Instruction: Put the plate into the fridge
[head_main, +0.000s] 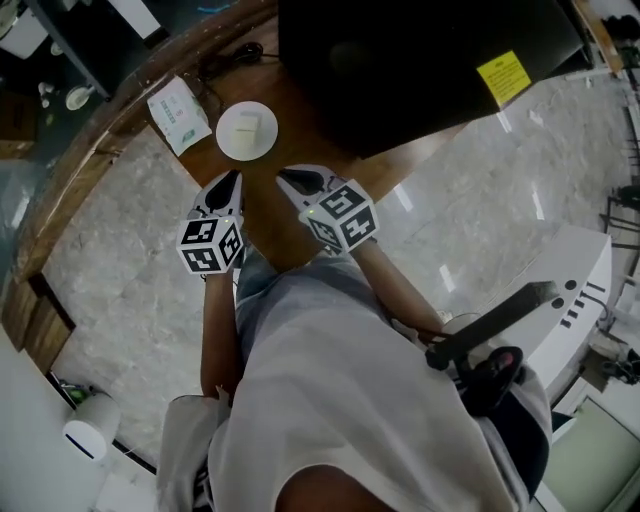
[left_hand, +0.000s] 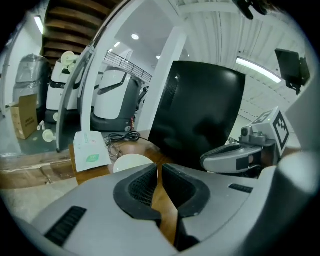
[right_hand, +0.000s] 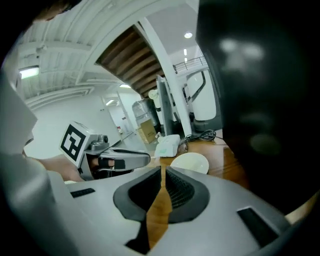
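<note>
Head cam top-down; both low cams share plate (left_hand: 131, 162).

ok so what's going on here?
A person stands at a wooden table with a gripper in each hand. The left gripper and the right gripper are both shut and empty, pointing at a white plate just ahead of them. Nothing is touching the plate yet. The black fridge stands beside it.
</note>
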